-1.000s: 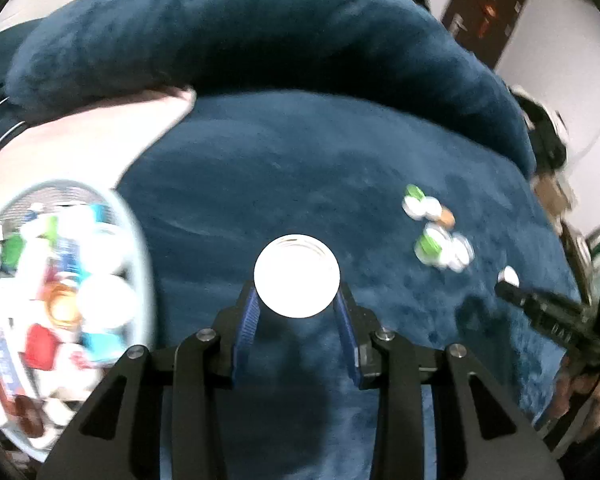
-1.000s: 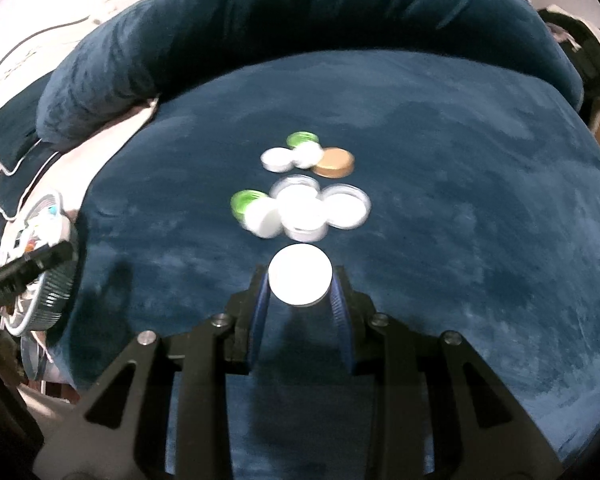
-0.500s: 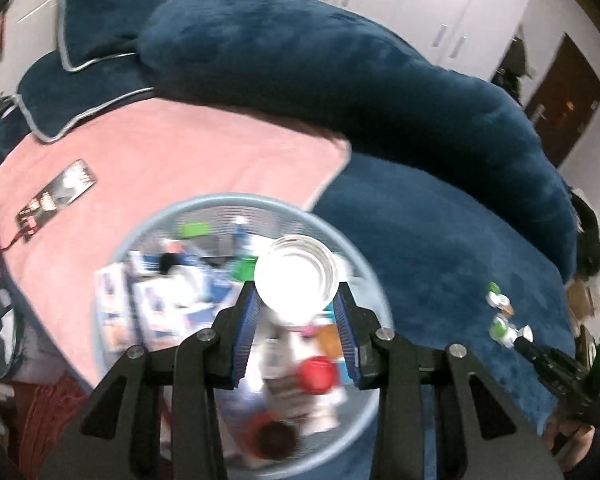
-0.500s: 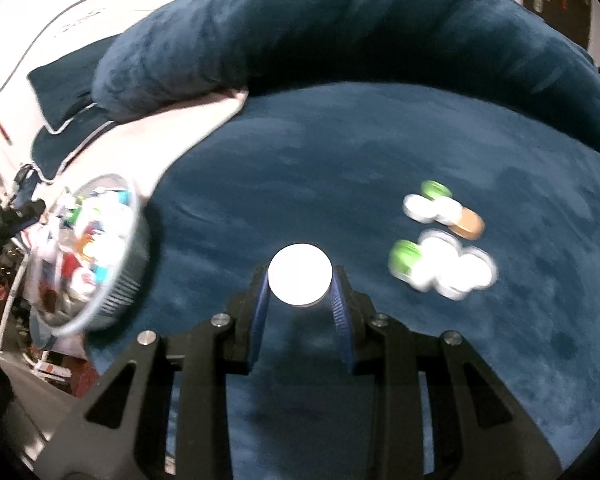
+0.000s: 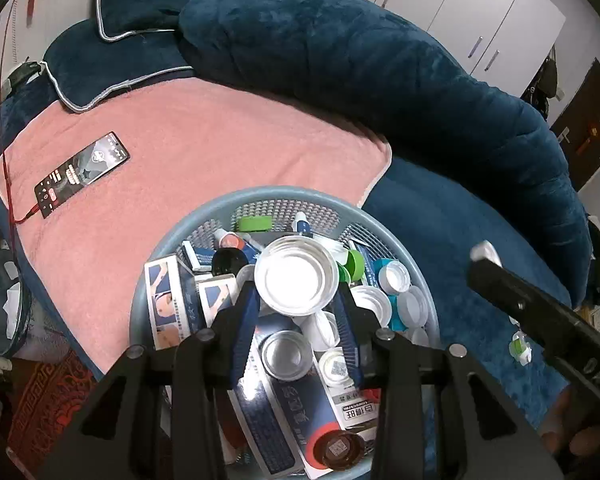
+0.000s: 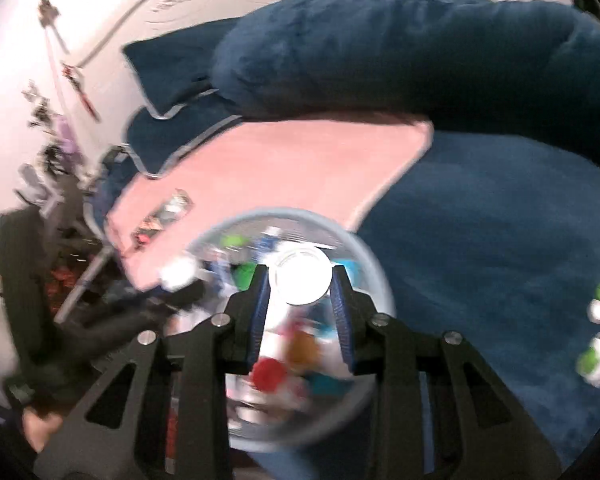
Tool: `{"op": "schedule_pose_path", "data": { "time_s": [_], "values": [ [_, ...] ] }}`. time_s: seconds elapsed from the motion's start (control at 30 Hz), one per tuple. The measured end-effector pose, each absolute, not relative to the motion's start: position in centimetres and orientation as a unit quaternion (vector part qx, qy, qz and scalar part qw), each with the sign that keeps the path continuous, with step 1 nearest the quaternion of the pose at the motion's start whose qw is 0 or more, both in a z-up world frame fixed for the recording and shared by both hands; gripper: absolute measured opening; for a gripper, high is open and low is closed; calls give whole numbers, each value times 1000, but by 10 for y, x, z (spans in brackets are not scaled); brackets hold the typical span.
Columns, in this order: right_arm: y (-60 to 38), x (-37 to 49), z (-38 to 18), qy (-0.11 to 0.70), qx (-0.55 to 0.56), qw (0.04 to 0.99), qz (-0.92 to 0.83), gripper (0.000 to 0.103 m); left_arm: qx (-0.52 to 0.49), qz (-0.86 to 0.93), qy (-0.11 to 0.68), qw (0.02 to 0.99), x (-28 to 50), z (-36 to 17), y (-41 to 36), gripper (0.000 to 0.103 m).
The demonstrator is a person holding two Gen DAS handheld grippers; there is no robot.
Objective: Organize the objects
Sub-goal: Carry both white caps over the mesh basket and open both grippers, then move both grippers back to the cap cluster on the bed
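Observation:
My left gripper hangs over the blue mesh basket and is shut on a round clear lid with a white centre. The basket is packed with boxes, tubes, bottles and lids. My right gripper is also over the basket, blurred by motion; a white round lid sits between its blue pads while the jaws are opening. In the left wrist view the right gripper comes in from the right, the white lid at its tip. Several loose lids lie on the blue blanket.
The basket rests where a pink towel meets the dark blue blanket. A phone with a red cable lies on the towel. A long blue bolster runs behind. A hand holds the right gripper.
Both grippers swung left from the loose lids to above the basket, each carrying its lid. The right one arrived in the last half second.

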State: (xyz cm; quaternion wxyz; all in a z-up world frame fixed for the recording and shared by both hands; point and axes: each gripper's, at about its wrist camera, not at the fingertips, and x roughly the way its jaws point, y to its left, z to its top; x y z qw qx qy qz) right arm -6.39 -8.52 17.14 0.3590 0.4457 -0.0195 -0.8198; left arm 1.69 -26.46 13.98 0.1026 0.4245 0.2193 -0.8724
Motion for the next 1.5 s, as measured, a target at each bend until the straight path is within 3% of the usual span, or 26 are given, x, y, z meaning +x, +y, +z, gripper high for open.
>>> {"op": "schedule_pose_path", "data": {
  "time_s": [0.03, 0.07, 0.1, 0.13, 0.23, 0.3, 1.5],
  "values": [
    [-84, -65, 171, -27, 448, 359, -818, 46, 423, -874, 215, 107, 18, 140, -264, 54],
    [-82, -65, 171, -32, 447, 352, -822, 55, 422, -875, 211, 110, 17, 141, -265, 77],
    [-76, -64, 171, -38, 443, 344, -827, 74, 419, -877, 204, 119, 19, 142, -265, 86],
    [-71, -64, 171, -44, 440, 339, -831, 84, 416, -879, 202, 121, 19, 144, -266, 88],
    [-52, -66, 168, -52, 445, 316, -837, 87, 415, -880, 190, 130, 20, 146, -265, 89],
    [-38, -68, 164, -52, 451, 295, -841, 90, 421, -877, 186, 134, 20, 144, -263, 97],
    [198, -75, 153, -8, 471, 115, -874, 93, 446, -889, 94, 51, -15, 165, -142, 97]
  ]
}}
